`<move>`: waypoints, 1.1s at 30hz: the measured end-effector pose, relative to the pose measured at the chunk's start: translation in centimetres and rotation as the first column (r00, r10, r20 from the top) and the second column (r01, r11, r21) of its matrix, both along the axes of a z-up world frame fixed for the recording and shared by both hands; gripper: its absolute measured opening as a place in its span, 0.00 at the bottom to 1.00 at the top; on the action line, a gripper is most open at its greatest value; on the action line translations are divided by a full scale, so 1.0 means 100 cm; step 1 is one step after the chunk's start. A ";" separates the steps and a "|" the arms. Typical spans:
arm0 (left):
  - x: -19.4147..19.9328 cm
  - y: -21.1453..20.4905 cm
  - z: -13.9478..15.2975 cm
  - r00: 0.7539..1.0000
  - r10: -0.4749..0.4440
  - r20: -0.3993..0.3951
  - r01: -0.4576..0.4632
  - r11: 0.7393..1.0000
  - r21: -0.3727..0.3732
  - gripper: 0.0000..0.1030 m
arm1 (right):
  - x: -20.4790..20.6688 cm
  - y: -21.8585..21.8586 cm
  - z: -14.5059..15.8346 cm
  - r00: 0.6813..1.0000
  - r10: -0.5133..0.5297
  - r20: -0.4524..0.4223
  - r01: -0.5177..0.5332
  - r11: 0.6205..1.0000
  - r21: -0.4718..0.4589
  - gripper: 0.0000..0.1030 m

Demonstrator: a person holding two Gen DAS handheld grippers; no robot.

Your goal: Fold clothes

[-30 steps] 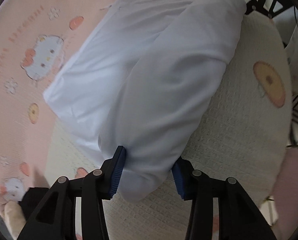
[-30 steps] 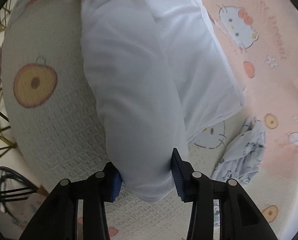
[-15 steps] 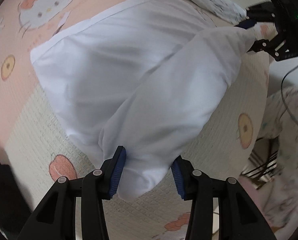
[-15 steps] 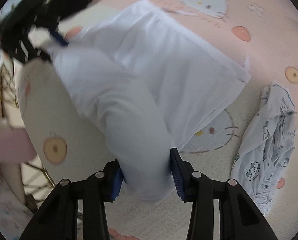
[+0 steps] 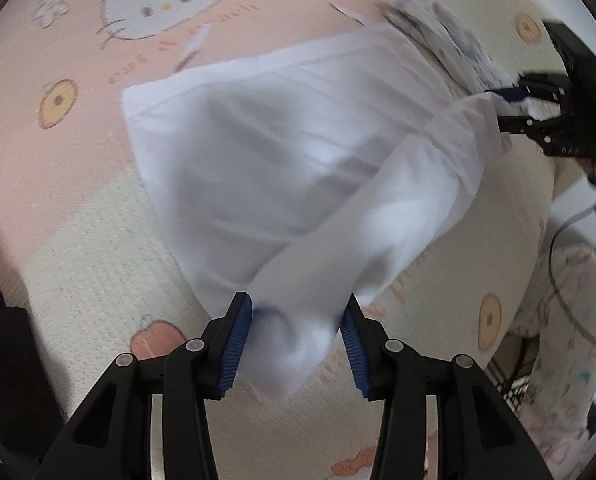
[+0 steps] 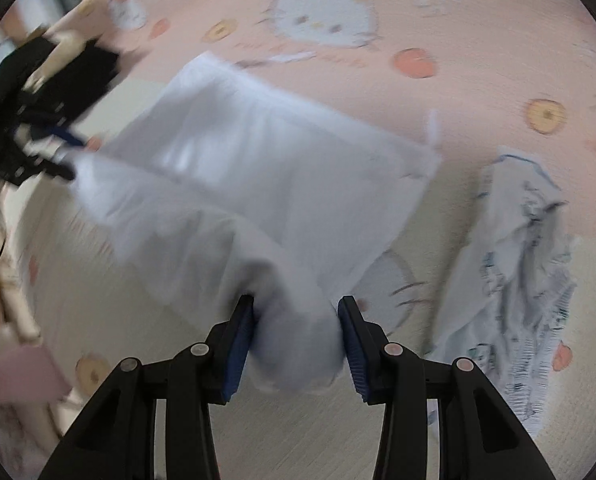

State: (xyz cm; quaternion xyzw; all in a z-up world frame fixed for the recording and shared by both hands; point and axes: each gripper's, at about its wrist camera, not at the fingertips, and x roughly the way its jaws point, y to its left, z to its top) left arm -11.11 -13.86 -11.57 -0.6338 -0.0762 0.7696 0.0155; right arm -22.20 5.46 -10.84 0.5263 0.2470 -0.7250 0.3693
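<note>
Left gripper point(image 5: 296, 334), lower centre of the left wrist view, has its blue-padded fingers point(image 5: 237, 336) set apart with a bunched fold of the white garment point(image 5: 282, 168) filling the gap; the cloth appears pinched between them. From that hold the raised fold runs toward the upper right of the frame, where the right gripper point(image 5: 510, 98) grips the opposite end. The remainder of the garment lies flat across mid-frame on the cartoon-cat blanket point(image 5: 78, 80). A printed garment point(image 5: 438, 28) lies just beyond the white one, at upper right. The frame is motion-blurred.

Right gripper point(image 6: 296, 334), lower centre of the right wrist view, likewise holds a wad of the white garment point(image 6: 266, 168) between its pads point(image 6: 352, 340). The lifted fold runs to the upper left of the frame, where the left gripper point(image 6: 58, 140) holds the other end, a person's hand point(image 6: 64, 54) on its handle. The flat portion spreads across mid-frame; its hemmed corner reaches mid-right. The printed garment point(image 6: 514, 280) lies crumpled at right, apart from the white one.

Handling judgement: the fabric is thin, light and limp. It sags between the two holds and carries no shape of its own. Hold at the two ends of the fold edge, pinching all layers together; a shallow bite risks one layer slipping free.
</note>
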 end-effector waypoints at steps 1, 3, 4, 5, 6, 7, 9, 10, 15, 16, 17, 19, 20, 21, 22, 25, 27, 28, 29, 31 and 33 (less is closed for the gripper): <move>-0.002 -0.004 0.001 1.000 0.025 -0.018 -0.025 1.000 0.004 0.39 | -0.004 0.000 -0.001 1.000 -0.030 -0.004 0.030 1.000 0.000 0.42; -0.006 -0.013 0.000 0.993 0.102 -0.055 -0.101 0.995 0.020 0.39 | -0.012 0.001 -0.002 0.996 -0.089 -0.011 0.089 0.996 -0.001 0.40; -0.007 -0.018 -0.001 0.987 0.147 -0.066 -0.144 0.989 0.037 0.39 | -0.016 0.001 -0.003 0.993 -0.119 -0.015 0.119 0.993 -0.002 0.40; -0.009 -0.023 -0.004 0.980 0.189 -0.070 -0.185 0.981 0.059 0.39 | -0.021 0.001 -0.003 0.989 -0.149 -0.018 0.149 0.989 -0.002 0.40; -0.009 -0.028 -0.007 0.971 0.227 -0.070 -0.222 0.972 0.082 0.39 | -0.025 0.001 -0.004 0.984 -0.178 -0.022 0.178 0.984 -0.003 0.40; -0.010 -0.033 -0.011 0.962 0.266 -0.069 -0.258 0.961 0.104 0.39 | -0.029 0.001 -0.005 0.978 -0.207 -0.025 0.207 0.978 -0.004 0.40; -0.012 -0.039 -0.012 0.945 0.319 -0.076 -0.307 0.942 0.139 0.39 | -0.037 0.002 -0.006 0.964 -0.265 -0.032 0.265 0.964 -0.006 0.40; -0.013 -0.042 -0.012 0.936 0.342 -0.080 -0.328 0.932 0.156 0.39 | -0.038 0.004 -0.006 0.960 -0.279 -0.024 0.279 0.960 -0.012 0.40; -0.008 -0.049 -0.002 0.891 0.446 -0.079 -0.417 0.876 0.244 0.42 | -0.043 0.009 0.001 0.941 -0.338 0.023 0.339 0.940 -0.046 0.40; -0.003 -0.055 0.006 0.881 0.465 -0.093 -0.428 0.865 0.263 0.46 | -0.043 0.010 0.004 0.938 -0.345 0.028 0.346 0.937 -0.049 0.41; 0.006 -0.063 0.016 0.869 0.483 -0.111 -0.439 0.853 0.282 0.53 | -0.040 0.011 0.007 0.938 -0.347 0.026 0.348 0.936 -0.056 0.41; 0.020 -0.064 0.025 0.851 0.506 -0.140 -0.452 0.842 0.295 0.65 | -0.035 0.014 0.015 0.936 -0.350 0.022 0.351 0.934 -0.070 0.46; 0.026 -0.062 0.028 0.843 0.516 -0.154 -0.458 0.837 0.299 0.65 | -0.032 0.015 0.017 0.937 -0.348 0.013 0.348 0.935 -0.074 0.50; 0.033 -0.061 0.031 0.834 0.525 -0.168 -0.464 0.833 0.302 0.65 | -0.028 0.016 0.019 0.938 -0.346 0.003 0.345 0.935 -0.077 0.53; 0.039 -0.060 0.035 0.825 0.535 -0.181 -0.469 0.828 0.306 0.65 | -0.024 0.017 0.020 0.938 -0.347 0.001 0.346 0.935 -0.082 0.53; 0.050 -0.054 0.033 0.811 0.549 -0.202 -0.488 0.825 0.284 0.65 | -0.014 0.024 0.022 0.930 -0.365 0.033 0.366 0.923 -0.118 0.53; 0.056 -0.051 0.028 0.807 0.552 -0.209 -0.497 0.827 0.263 0.65 | -0.009 0.027 0.020 0.927 -0.371 0.050 0.374 0.919 -0.126 0.53; 0.057 -0.049 0.023 0.809 0.553 -0.199 -0.500 0.825 0.264 0.65 | -0.008 0.029 0.019 0.924 -0.379 0.048 0.382 0.916 -0.123 0.53; 0.057 -0.048 0.019 0.810 0.555 -0.189 -0.502 0.823 0.264 0.65 | -0.006 0.030 0.017 0.921 -0.386 0.045 0.389 0.914 -0.119 0.53; 0.054 -0.045 0.010 0.808 0.559 -0.183 -0.499 0.816 0.290 0.65 | -0.006 0.031 0.011 0.915 -0.399 0.055 0.402 0.907 -0.121 0.53; 0.055 -0.042 0.005 0.805 0.564 -0.182 -0.499 0.811 0.305 0.65 | -0.006 0.033 0.005 0.905 -0.418 0.079 0.426 0.895 -0.136 0.53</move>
